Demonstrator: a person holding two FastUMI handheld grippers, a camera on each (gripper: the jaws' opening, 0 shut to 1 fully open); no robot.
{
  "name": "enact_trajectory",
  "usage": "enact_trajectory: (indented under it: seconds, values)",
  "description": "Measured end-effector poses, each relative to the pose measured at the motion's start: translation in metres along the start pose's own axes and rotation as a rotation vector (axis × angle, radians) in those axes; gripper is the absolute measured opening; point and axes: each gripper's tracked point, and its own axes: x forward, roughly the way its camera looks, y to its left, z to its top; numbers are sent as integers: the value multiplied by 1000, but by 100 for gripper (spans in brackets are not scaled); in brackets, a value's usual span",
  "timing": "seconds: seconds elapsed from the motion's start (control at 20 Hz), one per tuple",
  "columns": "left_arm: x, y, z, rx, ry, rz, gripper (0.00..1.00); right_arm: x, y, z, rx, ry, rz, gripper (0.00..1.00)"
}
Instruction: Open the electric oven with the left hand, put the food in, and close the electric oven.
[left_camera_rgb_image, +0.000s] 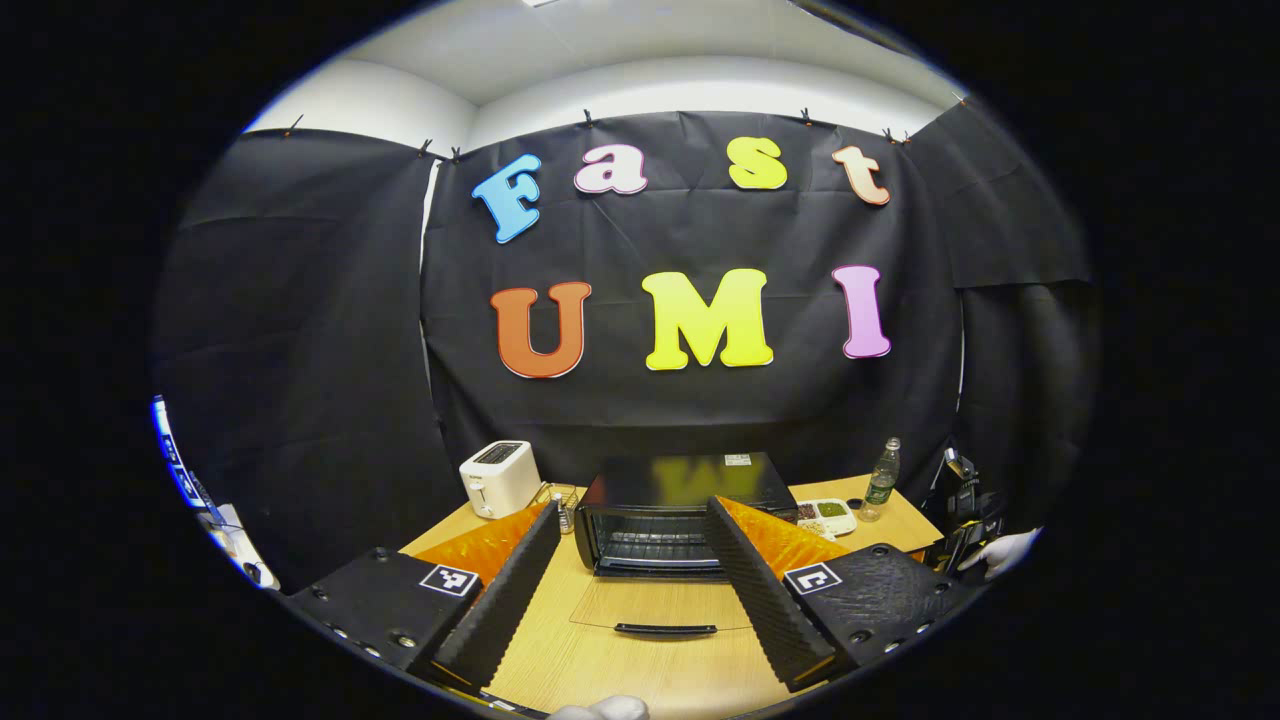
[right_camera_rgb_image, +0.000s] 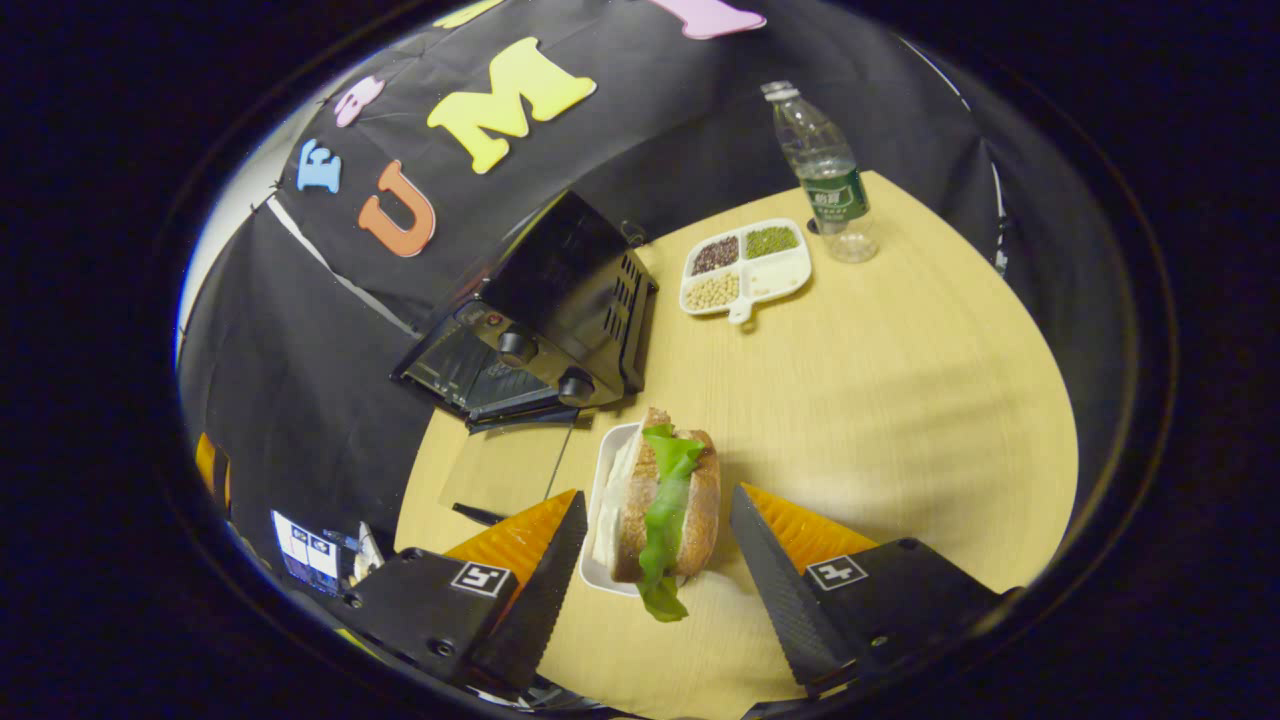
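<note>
The black electric oven (left_camera_rgb_image: 690, 495) stands at the back of the wooden table, its glass door (left_camera_rgb_image: 660, 605) folded down flat and the wire rack showing inside. My left gripper (left_camera_rgb_image: 632, 507) hovers open in front of it, holding nothing, the door handle lying between its fingers lower down. A sandwich (right_camera_rgb_image: 690, 490) with green lettuce rests on a small white plate (right_camera_rgb_image: 603, 500) just right of the oven (right_camera_rgb_image: 560, 300). My right gripper (right_camera_rgb_image: 657, 500) is open, with one finger on each side of the sandwich and plate, and a gap on the right side.
A white toaster (left_camera_rgb_image: 498, 478) stands left of the oven. A divided dish of beans (right_camera_rgb_image: 745, 265) and a plastic bottle (right_camera_rgb_image: 825, 180) stand at the back right. A gloved hand (left_camera_rgb_image: 1000, 550) shows at the right edge. Bare tabletop (right_camera_rgb_image: 900, 400) lies right of the sandwich.
</note>
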Motion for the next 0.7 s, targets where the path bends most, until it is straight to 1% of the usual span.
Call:
enact_trajectory:
  seconds: [0.05, 0.1, 0.15, 0.2, 0.25, 0.3, 0.35, 0.4, 0.45, 0.5, 0.55, 0.7]
  values:
    - [2, 0, 0, 5, 7, 14, 95, 4, -2, -1, 0, 23, 5, 89]
    - [4, -2, -1, 5, 11, 24, 95, 9, -4, 0, 8, 41, 12, 74]
    - [5, -3, -2, 4, 21, 31, 95, 11, -3, 1, 22, 55, 23, 60]
    - [5, -3, -3, 5, 27, 36, 95, 11, -2, 3, 33, 66, 33, 52]
    - [5, -4, -3, 4, 30, 40, 95, 11, -1, 3, 36, 79, 44, 52]
    - [4, -4, -4, 3, 31, 39, 95, 12, 1, 5, 33, 80, 51, 57]
    - [4, -2, -4, 5, 32, 43, 95, 11, 4, 6, 24, 80, 53, 39]
    - [5, 0, -8, 6, 39, 47, 95, 10, 7, 7, 9, 78, 56, 45]
    - [6, 2, -9, 2, 40, 48, 95, 9, 10, 7, -6, 76, 56, 40]
    - [7, 5, -10, -5, 44, 46, 95, 7, 13, 9, -23, 71, 46, 30]
    - [8, 8, -10, -10, 44, 42, 95, 3, 18, 12, -37, 54, 46, 39]
    - [6, 17, -9, -4, 31, 19, 95, -14, 40, 27, -46, -12, 47, 39]
